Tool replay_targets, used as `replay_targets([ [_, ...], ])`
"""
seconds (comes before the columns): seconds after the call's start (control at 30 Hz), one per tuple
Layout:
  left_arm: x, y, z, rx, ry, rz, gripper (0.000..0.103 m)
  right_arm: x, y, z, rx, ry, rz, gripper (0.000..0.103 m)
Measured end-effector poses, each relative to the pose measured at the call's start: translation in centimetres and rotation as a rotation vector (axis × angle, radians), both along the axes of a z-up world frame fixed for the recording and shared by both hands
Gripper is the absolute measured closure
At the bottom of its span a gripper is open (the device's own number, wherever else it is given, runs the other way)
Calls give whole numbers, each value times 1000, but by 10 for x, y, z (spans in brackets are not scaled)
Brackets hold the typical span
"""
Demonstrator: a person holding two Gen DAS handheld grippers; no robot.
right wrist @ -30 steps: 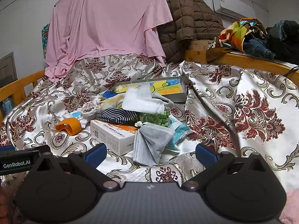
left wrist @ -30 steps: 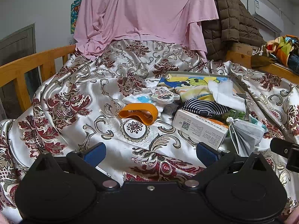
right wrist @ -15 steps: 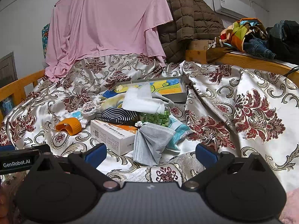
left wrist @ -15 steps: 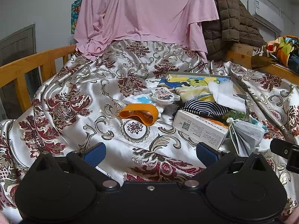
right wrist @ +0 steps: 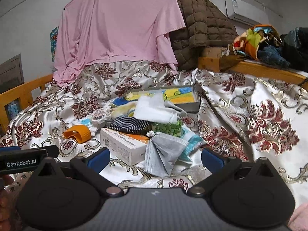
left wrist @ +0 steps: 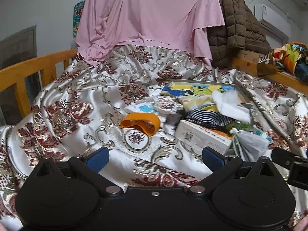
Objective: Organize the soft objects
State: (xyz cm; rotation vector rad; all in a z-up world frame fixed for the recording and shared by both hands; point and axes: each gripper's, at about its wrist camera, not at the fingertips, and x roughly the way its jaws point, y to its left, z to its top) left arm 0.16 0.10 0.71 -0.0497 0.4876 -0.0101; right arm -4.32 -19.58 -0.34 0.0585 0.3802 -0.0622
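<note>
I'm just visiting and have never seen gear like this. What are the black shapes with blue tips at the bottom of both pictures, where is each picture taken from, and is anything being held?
No robot here: a person holds a two-finger grabber in each hand, with a wide-angle camera on each looking forward along its fingers. One picture comes from the left gripper, the other from the right gripper; the blue tips are their finger pads. Both stand open and hold nothing.

Ahead, on a flowered satin bedspread, lies a heap of small things: an orange band, a white carton, a striped knit piece, a grey face mask, a white cloth, and a shallow tray with colourful cloth in it. A pink garment hangs behind.
</note>
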Motion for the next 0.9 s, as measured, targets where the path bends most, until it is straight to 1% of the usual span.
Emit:
replay_targets([
  [0.1,2,-1,-1,3,2,-5,1,2,5,2,-47,-33,21,0],
  [0.17,4,-2,-2,20,1,-4,1,5,6,3,-57,-39,33,0],
  [0.4,19,-1,-3,50,-20,2,1,24,-2,4,-37,-11,88,0],
  [0.53,33,-3,-5,42,-40,-17,1,37,-7,3,-43,30,119,0],
  [0.63,46,-8,-7,50,-43,-59,1,46,-8,0,-64,65,151,0],
  [0.77,64,-16,-9,81,-44,-130,1,59,-10,0,-134,90,170,0],
  [0.83,72,-19,-10,65,-40,-171,1,65,-15,2,-158,101,167,0],
  [0.9,80,-23,-11,46,-33,-227,1,73,-26,6,-160,115,181,0],
])
